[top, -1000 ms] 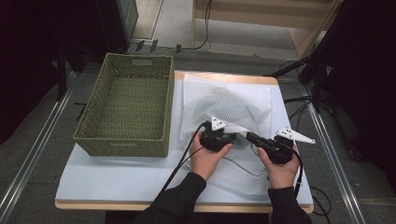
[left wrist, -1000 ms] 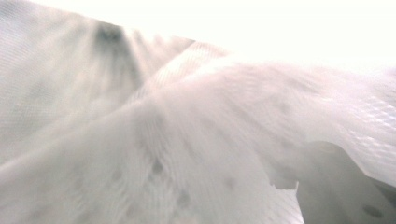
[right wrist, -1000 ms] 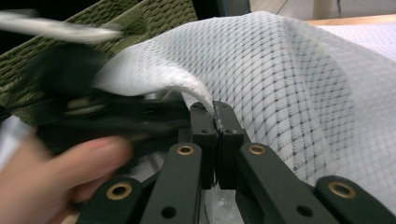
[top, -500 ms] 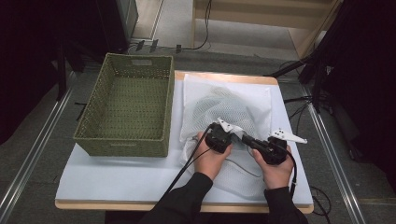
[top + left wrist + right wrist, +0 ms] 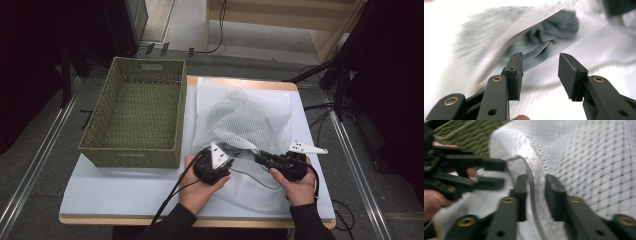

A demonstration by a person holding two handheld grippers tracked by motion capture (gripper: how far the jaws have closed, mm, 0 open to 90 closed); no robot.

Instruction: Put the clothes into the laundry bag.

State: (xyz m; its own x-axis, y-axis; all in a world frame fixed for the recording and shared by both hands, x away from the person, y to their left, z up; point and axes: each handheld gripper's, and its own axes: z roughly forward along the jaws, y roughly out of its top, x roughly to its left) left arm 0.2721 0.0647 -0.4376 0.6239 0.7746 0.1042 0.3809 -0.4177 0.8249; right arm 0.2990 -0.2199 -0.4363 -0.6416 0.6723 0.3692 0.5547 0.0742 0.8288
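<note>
A white mesh laundry bag (image 5: 240, 107) lies on the table with a grey-blue garment (image 5: 549, 32) inside it. At the bag's near left corner my left gripper (image 5: 227, 156) points into the bag's mouth. In the left gripper view its jaws (image 5: 540, 57) have just been opening and hold nothing, the garment lying beyond them. My right gripper (image 5: 261, 156) faces it from the right. Its jaws (image 5: 535, 178) have just been opening too, and the bag's zipper edge (image 5: 530, 173) runs loose between the pads. The left gripper (image 5: 496, 173) shows in the right gripper view at left.
A green woven basket (image 5: 137, 115) stands empty on the left half of the table, close beside the bag. The table (image 5: 125, 192) has a pale top with a wooden rim. Cables trail from both grippers toward the near edge.
My left gripper has pulled back toward the near left, off the middle of the bag. The right hand has stayed near the bag's front right.
</note>
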